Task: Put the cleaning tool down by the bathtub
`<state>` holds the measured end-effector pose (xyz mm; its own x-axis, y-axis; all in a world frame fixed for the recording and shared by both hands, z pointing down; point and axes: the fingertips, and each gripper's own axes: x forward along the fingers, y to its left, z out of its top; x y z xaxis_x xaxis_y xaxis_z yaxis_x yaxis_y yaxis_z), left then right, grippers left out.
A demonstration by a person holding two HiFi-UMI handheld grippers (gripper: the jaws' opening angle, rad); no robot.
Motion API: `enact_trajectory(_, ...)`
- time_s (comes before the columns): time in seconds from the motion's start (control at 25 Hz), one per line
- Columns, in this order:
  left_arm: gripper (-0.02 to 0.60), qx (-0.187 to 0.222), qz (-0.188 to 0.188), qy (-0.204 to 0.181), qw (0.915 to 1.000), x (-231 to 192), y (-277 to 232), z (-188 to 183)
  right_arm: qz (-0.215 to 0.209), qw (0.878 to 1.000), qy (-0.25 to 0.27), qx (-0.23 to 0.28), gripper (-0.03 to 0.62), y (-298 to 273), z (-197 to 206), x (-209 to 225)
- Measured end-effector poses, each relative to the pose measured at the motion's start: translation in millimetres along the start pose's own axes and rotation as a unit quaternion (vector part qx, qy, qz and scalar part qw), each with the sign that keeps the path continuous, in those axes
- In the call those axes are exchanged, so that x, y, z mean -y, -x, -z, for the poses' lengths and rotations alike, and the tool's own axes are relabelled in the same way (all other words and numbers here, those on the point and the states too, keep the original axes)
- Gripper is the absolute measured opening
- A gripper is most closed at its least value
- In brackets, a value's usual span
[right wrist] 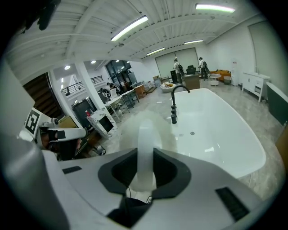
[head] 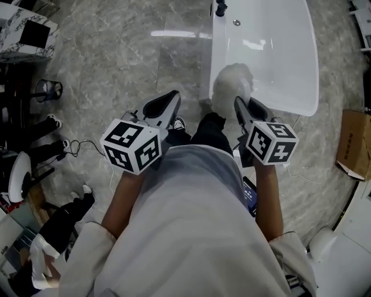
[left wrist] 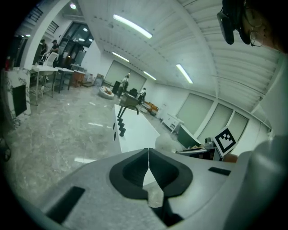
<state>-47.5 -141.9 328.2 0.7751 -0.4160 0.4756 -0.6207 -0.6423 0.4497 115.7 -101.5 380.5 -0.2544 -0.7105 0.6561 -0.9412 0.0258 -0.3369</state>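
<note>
Jaws of the left gripper (left wrist: pixel 148 164) were shut on nothing. Cleaning tool (head: pixel 232 87) was clamped by its white handle in the right gripper (right wrist: pixel 145 157), its fluffy head above the bathtub (head: pixel 278 64) rim. Set-down was not yet done.

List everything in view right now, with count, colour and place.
bathtub: one, white, on the floor ahead to the right
faucet: one, black, at the tub's far left rim
cleaning tool: one, white, fluffy, over the tub's near left corner
cardboard box: one, brown, on the floor right of the tub
bystanders' legs: several, dark trousers, left edge
floor: grey, marbled
left gripper: one, grey, jaws together, empty
right gripper: one, grey, closed on the tool's handle
</note>
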Motion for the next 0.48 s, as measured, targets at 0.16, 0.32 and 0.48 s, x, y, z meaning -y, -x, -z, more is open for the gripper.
enact_trajectory(0.16,0.009,0.011,-0.020,0.016,0.9996,-5.2,-7.1,-8.6,-0.016,1.000,0.015,-0.015,0.075,-12.7,-10.4,8.9)
enact_trajectory(0.32,0.009,0.011,-0.032,0.031,0.9990,-8.1,-13.8,-10.0,-0.027,0.999,0.020,-0.029,0.075,-22.9,-14.5,16.1)
enact_trajectory(0.48,0.009,0.005,-0.039,0.035,0.9986,-7.4,-15.6,-5.0,-0.031,0.998,0.018,-0.042,0.076,-29.1,-10.4,24.7)
